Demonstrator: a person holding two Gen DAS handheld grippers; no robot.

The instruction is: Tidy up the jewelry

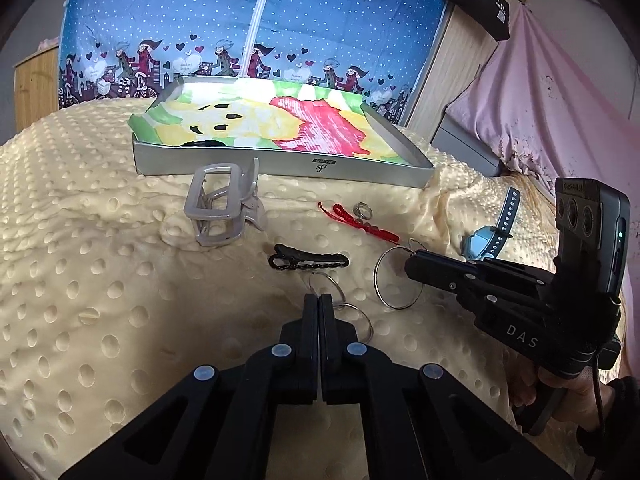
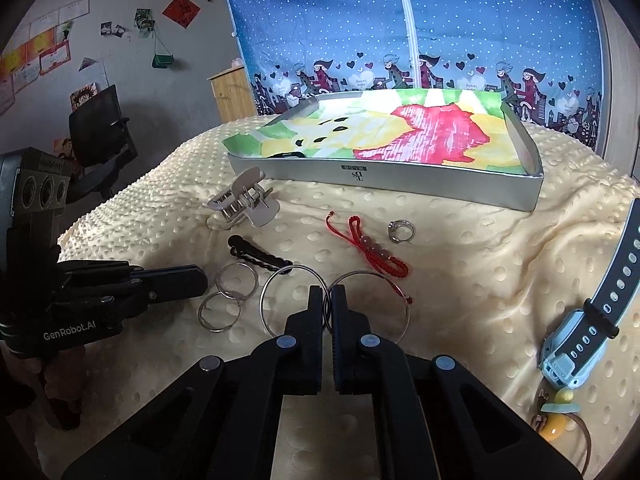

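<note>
Left wrist view: the left gripper [image 1: 319,300] is clamped on the small hoops [image 1: 352,316] on the blanket [image 1: 100,280] — near the black hair clip [image 1: 308,261].

Right wrist view: the right gripper [image 2: 327,294] pinches 2 large hoops [image 2: 280,304] where they meet — the box [image 2: 400,184] lies beyond.

"GenRobot.AI" on left gripper [image 2: 202,280]

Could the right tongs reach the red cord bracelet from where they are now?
Probably yes, but not at once. The red cord bracelet lies just beyond the right tongs with nothing between them. The tongs, however, are shut on the large hoop earrings, which would have to be put down first.
</note>
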